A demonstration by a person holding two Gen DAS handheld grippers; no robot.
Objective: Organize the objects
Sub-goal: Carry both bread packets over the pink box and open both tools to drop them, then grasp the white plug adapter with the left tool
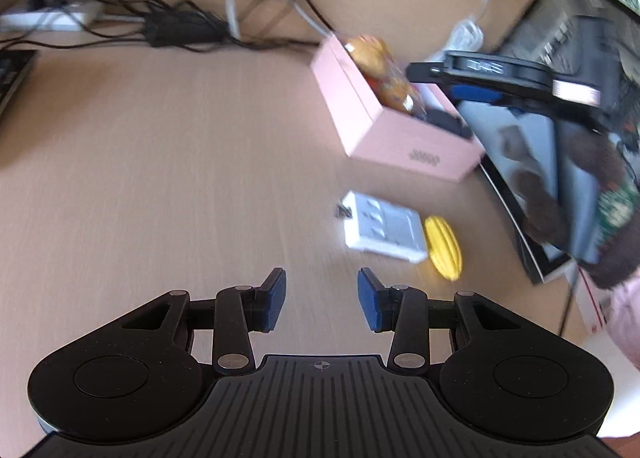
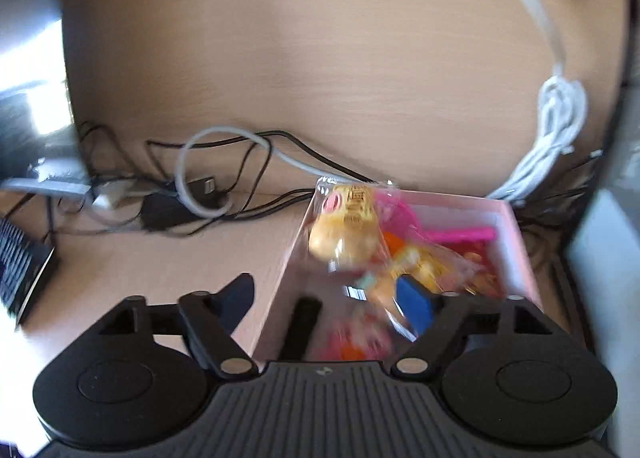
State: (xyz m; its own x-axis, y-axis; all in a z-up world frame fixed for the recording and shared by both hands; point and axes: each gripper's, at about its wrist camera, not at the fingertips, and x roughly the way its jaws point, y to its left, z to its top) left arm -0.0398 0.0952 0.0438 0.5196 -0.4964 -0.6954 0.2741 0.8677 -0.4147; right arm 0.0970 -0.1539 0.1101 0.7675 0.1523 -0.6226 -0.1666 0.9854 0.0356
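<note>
A pink open box (image 1: pixel 400 142) stands on the wooden desk, right of centre in the left wrist view. In it lie a clear bag of yellow-orange snacks (image 2: pixel 348 234), a pink plastic piece (image 2: pixel 460 236) and other small items. My right gripper (image 2: pixel 326 298) hangs over the box's near end, open wide: its left finger is outside the box wall (image 2: pixel 280 282) and its blue pad (image 2: pixel 414 298) is inside beside the bag. My left gripper (image 1: pixel 322 298) is open above bare desk with nothing between its fingers. Just ahead lie a white flat device (image 1: pixel 380 228) and a yellow ridged object (image 1: pixel 442 248).
Black cables (image 1: pixel 180 30) and a grey looped cable (image 2: pixel 208 174) tangle behind the box. A coiled white cable (image 2: pixel 556 126) lies at the right. A white power strip (image 1: pixel 48 18) sits at the far left. A dark laptop (image 1: pixel 532 146) and a fuzzy brown sleeve (image 1: pixel 592 162) fill the right side.
</note>
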